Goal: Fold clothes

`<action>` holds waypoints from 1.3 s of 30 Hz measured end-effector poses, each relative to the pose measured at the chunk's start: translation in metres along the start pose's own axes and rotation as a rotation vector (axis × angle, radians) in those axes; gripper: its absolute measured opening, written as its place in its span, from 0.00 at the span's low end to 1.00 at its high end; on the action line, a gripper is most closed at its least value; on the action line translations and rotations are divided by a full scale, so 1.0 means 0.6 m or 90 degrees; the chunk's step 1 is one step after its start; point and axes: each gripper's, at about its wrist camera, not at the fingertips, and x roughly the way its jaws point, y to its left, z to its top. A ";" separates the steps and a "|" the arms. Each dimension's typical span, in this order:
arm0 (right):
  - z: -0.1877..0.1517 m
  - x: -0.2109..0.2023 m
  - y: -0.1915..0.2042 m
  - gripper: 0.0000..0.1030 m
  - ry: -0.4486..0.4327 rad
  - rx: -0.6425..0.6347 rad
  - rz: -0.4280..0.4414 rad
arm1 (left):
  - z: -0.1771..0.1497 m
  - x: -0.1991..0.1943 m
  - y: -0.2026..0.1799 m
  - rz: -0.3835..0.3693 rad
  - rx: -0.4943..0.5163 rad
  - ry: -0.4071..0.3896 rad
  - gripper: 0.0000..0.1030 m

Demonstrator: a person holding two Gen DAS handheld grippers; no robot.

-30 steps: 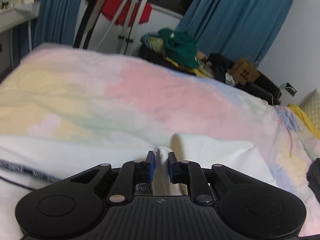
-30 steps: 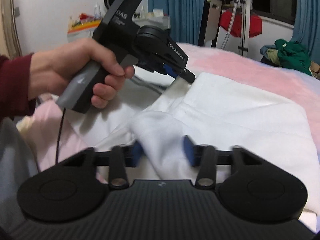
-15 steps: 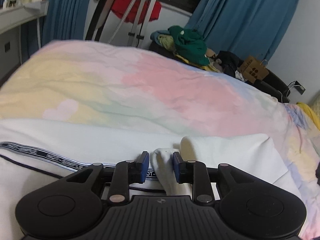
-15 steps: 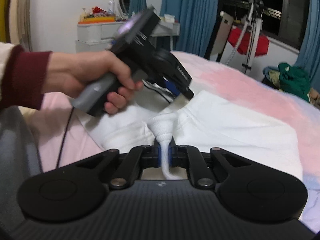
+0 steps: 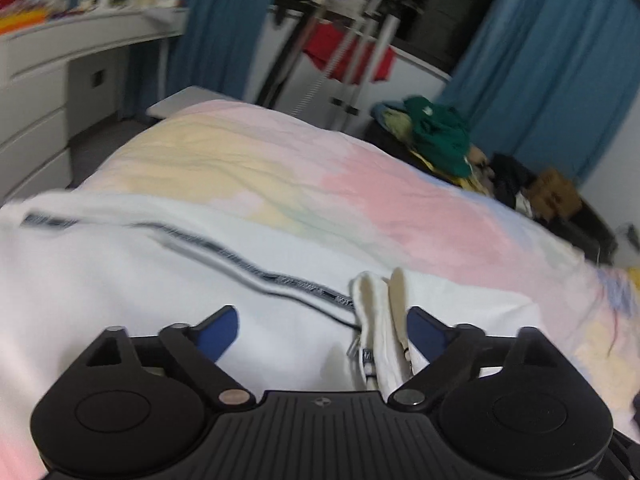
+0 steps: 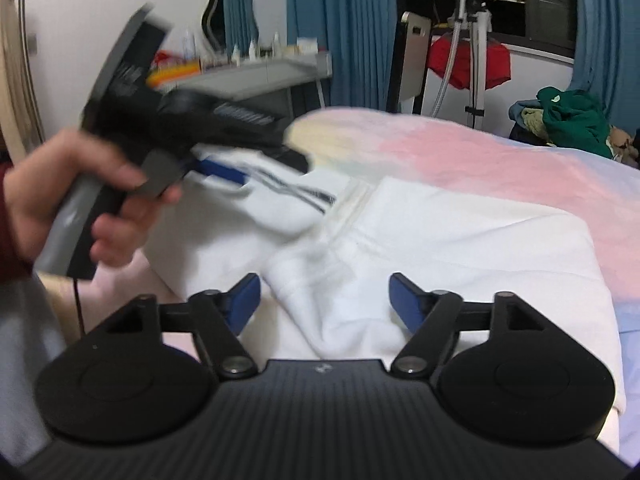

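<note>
Left wrist view: the left gripper (image 5: pixel 322 334) is seen with its blue pads (image 5: pixel 218 334) spread wide, the jaws having just been opening. A raised fold of the white garment (image 5: pixel 120 280) stands between the pads, close against the right-hand one, but it is not pressed from both sides. A dark patterned band (image 5: pixel 224 252) is seen running across the garment, and a zipper pull (image 5: pixel 354 346) hangs beside the fold. The garment is spread over a pastel bedcover (image 5: pixel 360 184) in yellow, pink and blue. Much of this picture is blurred.

From the right wrist view, the right gripper (image 6: pixel 324 302) is also found spread, its jaws likewise having just been opening. Rumpled white cloth (image 6: pixel 340 280) lies between its pads (image 6: pixel 404 302) without being pinched. The garment (image 6: pixel 460 240) lies flat on the bedcover (image 6: pixel 460 152), with a folded part to the right and the striped band (image 6: pixel 296 192) toward the upper left. The left hand (image 6: pixel 80 196), with a dark red sleeve (image 6: pixel 12 240) at the wrist, is shown gripping the handle of the other gripper (image 6: pixel 264 168), which is held above the far left part of the garment and is blurred.

Blue curtains (image 6: pixel 340 32), a white dresser (image 5: pixel 60 80) and a heap of green and dark clothes (image 6: pixel 572 120) are visible beyond the bed.
</note>
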 end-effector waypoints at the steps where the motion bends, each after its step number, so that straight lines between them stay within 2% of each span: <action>1: 0.003 -0.009 -0.005 0.73 -0.013 0.014 0.005 | -0.004 -0.018 0.013 -0.008 -0.027 -0.001 0.98; 4: 0.012 -0.038 -0.026 0.73 -0.066 0.062 -0.008 | -0.012 -0.063 0.046 -0.035 -0.097 0.017 0.98; 6: 0.015 -0.050 -0.044 0.73 -0.088 0.089 -0.039 | -0.018 -0.089 0.066 -0.045 -0.136 0.040 0.99; 10: 0.013 -0.053 -0.086 0.73 -0.083 0.162 -0.136 | -0.029 -0.119 0.118 -0.046 -0.243 0.094 1.00; 12: 0.010 -0.050 -0.109 0.73 -0.067 0.205 -0.180 | -0.035 -0.113 0.151 -0.033 -0.312 0.121 1.00; 15: 0.005 -0.045 -0.130 0.73 -0.053 0.242 -0.208 | -0.044 -0.090 0.201 -0.001 -0.415 0.155 1.00; 19: -0.002 -0.036 -0.135 0.73 -0.041 0.250 -0.211 | -0.051 -0.039 0.268 -0.024 -0.552 0.139 0.98; 20: -0.003 -0.034 -0.134 0.73 -0.037 0.246 -0.212 | -0.049 -0.032 0.278 -0.029 -0.569 0.128 0.97; 22: -0.004 -0.026 -0.132 0.73 -0.026 0.236 -0.213 | -0.036 -0.028 0.293 -0.033 -0.584 0.092 0.95; 25: -0.004 -0.021 -0.126 0.73 -0.023 0.226 -0.201 | -0.016 -0.029 0.314 -0.038 -0.585 0.031 0.87; 27: 0.000 -0.018 -0.120 0.73 -0.029 0.207 -0.191 | -0.012 -0.025 0.333 -0.027 -0.594 0.009 0.74; 28: 0.001 -0.015 -0.115 0.73 -0.030 0.193 -0.189 | -0.013 -0.023 0.343 -0.019 -0.599 0.002 0.65; 30: 0.000 0.001 -0.106 0.73 -0.016 0.174 -0.174 | -0.015 -0.019 0.357 -0.023 -0.606 -0.008 0.57; 31: -0.003 0.009 -0.103 0.73 -0.004 0.171 -0.165 | -0.011 -0.021 0.354 -0.024 -0.593 -0.016 0.48; 34: -0.022 0.056 -0.098 0.73 0.079 0.170 -0.126 | 0.005 -0.034 0.333 0.000 -0.521 -0.043 0.34; 36: -0.037 0.081 -0.088 0.75 0.115 0.140 -0.130 | 0.015 -0.043 0.315 0.017 -0.470 -0.058 0.30; 39: -0.040 0.092 -0.078 0.75 0.117 0.115 -0.143 | 0.023 -0.058 0.283 0.036 -0.410 -0.073 0.26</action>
